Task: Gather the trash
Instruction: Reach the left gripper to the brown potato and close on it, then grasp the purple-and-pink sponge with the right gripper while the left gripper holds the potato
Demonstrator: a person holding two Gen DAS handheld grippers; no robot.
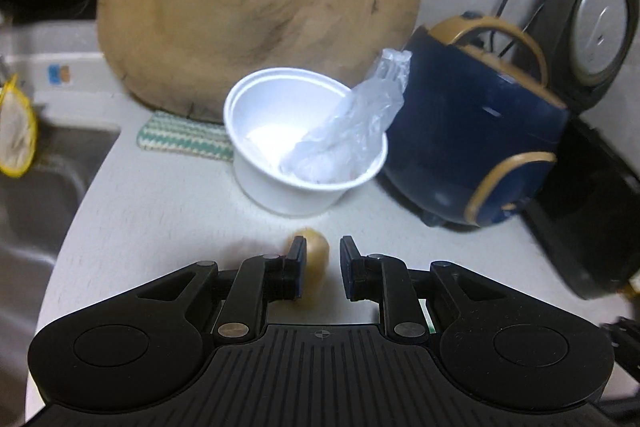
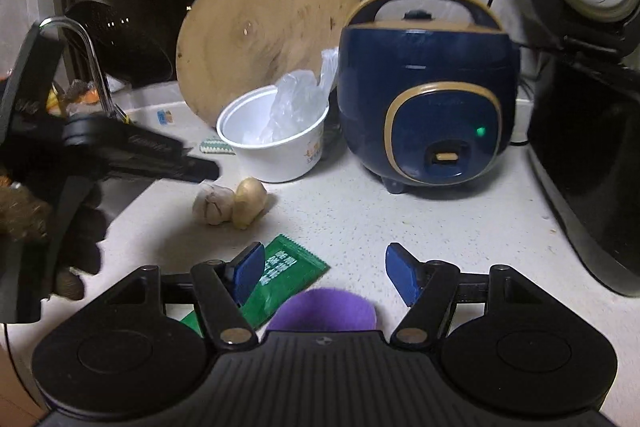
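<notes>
Fingers (image 2: 248, 273) of both grippers stand apart, empty, near one green packet (image 2: 286, 273).

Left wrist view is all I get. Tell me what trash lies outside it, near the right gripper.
Observer: A green sachet lies flat on the counter, partly under the right gripper.
Operator: Report that gripper's jaws.
Observer: Open, with nothing gripped between the pads.
Operator: Say what sits beside the ginger in my view.
Observer: A garlic bulb lies right against the ginger, on its left in the right wrist view.
</notes>
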